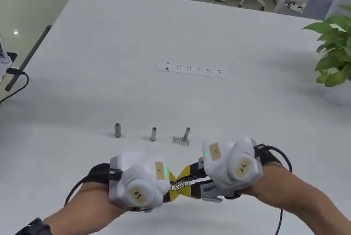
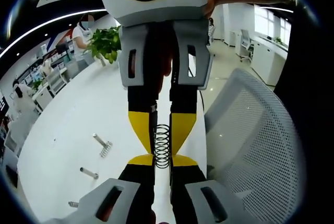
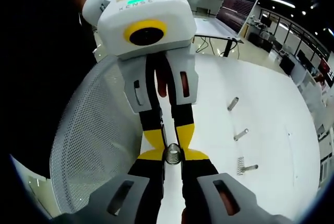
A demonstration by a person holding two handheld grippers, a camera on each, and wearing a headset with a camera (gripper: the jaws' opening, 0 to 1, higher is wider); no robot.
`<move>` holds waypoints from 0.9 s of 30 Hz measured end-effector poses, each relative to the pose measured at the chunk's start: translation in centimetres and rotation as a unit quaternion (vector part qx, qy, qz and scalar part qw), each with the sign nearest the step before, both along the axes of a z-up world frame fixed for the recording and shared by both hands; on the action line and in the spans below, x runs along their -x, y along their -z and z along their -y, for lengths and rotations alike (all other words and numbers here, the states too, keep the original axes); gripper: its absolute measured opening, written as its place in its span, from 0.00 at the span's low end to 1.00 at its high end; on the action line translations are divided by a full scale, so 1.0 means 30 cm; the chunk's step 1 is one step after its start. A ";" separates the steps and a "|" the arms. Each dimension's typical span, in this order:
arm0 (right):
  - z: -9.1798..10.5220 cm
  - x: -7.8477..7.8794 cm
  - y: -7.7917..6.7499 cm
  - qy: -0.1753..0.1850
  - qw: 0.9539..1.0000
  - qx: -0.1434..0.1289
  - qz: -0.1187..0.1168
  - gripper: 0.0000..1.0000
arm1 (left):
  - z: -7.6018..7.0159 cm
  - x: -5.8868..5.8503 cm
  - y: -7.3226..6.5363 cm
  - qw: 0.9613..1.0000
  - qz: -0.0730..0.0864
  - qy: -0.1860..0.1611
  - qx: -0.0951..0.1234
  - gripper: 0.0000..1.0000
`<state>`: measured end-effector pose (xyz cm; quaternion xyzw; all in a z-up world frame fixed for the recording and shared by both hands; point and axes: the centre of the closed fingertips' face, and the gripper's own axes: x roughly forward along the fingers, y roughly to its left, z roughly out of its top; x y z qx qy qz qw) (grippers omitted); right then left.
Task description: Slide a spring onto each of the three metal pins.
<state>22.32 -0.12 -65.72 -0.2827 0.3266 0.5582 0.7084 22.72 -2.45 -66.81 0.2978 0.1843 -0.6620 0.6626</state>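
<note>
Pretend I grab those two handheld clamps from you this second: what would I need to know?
Left gripper and right gripper: tip to tip over the white table, both shut on one held spring, one at each end.
Three metal pins stand in a row: left pin, middle pin, right pin. A loose spring lies at the right pin's base, not on it.
Done: no spring clearly on a pin; the left pin looks thicker, but it is too small to tell.
Left: slide the held spring on, then the others.

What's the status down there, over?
Left gripper, right gripper: both shut on one spring. Second spring lies beside right-end pin. Pins all bare. Nothing in the way.
</note>
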 end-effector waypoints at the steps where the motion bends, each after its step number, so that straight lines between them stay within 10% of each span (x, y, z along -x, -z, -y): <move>1: 0.000 0.000 -0.001 0.000 1.000 -0.001 -0.001 0.09 | 0.000 0.001 0.000 1.000 -0.001 0.000 0.000 0.02; 15: 0.013 -0.020 -0.004 0.025 1.000 -0.015 0.003 0.09 | -0.030 -0.031 -0.004 0.999 -0.031 -0.038 0.014 0.07; 27: 0.071 -0.059 -0.008 0.054 0.998 -0.015 0.005 0.09 | -0.124 -0.124 -0.034 0.988 -0.062 -0.133 0.052 0.15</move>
